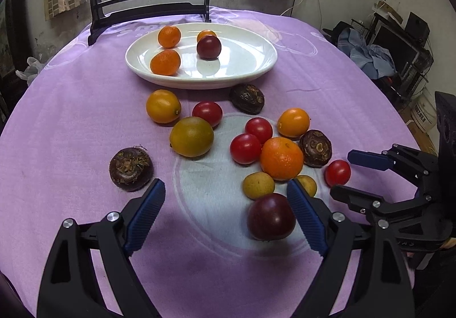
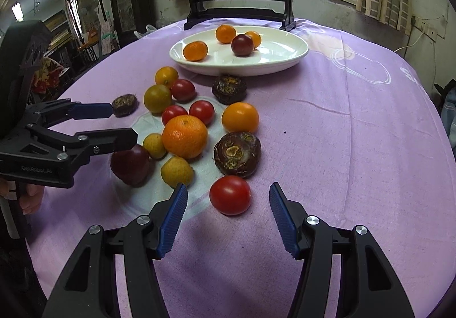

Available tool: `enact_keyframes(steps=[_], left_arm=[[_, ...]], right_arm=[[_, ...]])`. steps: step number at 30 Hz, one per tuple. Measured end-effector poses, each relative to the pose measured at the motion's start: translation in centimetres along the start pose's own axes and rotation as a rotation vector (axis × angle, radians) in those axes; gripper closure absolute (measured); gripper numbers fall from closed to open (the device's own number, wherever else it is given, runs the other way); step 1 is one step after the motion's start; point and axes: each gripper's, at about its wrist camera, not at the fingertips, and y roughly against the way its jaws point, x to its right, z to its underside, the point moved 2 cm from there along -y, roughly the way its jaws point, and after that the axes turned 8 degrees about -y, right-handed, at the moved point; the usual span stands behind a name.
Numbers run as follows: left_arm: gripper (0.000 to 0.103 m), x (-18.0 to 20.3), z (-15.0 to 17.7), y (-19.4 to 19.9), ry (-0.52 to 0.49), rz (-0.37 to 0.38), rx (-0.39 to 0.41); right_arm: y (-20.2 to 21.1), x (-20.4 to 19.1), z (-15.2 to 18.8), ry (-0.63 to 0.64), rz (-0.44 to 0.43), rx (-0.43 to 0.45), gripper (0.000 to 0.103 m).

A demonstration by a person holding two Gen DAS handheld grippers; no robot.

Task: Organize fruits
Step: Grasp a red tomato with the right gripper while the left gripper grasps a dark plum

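Observation:
A white plate point(image 1: 250, 61) point(image 2: 285, 58) at the back of the purple-clothed table holds three small oranges and a dark plum. Loose fruit lies in front of it: red tomatoes, oranges, yellow fruits and brown water chestnuts. My left gripper point(image 1: 225, 184) point(image 2: 122, 122) is open, and a dark purple plum point(image 1: 270, 216) point(image 2: 129, 165) lies between its fingers, close to the right one and not pinched. My right gripper point(image 2: 228, 187) point(image 1: 344, 175) is open around a red tomato point(image 2: 230, 195) point(image 1: 337, 172), with a gap on each side.
A big orange point(image 1: 281, 158) and two yellow fruits crowd just behind the plum. A water chestnut point(image 2: 237, 154) sits right behind the tomato, another point(image 1: 131, 169) left of the left gripper. A black framed screen point(image 1: 148, 7) stands behind the plate.

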Motion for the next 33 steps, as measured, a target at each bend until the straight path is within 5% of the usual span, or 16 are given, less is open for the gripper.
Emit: enact_keyframes(steps=[3, 5, 20, 26, 33], left_arm=[[0.018, 0.3, 0.3, -0.1, -0.004, 0.011, -0.007], [0.018, 0.7, 0.5, -0.2, -0.015, 0.017, -0.014], [0.018, 3.4, 2.0, -1.7, -0.076, 0.036, -0.071], [0.064, 4.0, 1.8, -1.9, -0.117, 0.027, -0.066], [0.066, 3.5, 1.3, -1.4, -0.087, 0.028, -0.067]], right_arm=[[-0.4, -0.5, 0.4, 0.029, 0.022, -0.018, 0.067], [-0.4, -0.6, 0.4, 0.035, 0.039, -0.014, 0.071], [0.0, -0.2, 0.3, 0.021, 0.025, 0.0, 0.071], [0.0, -0.2, 0.3, 0.021, 0.026, 0.004, 0.071], [0.4, 0.1, 0.2, 0.01, 0.029, 0.023, 0.071]])
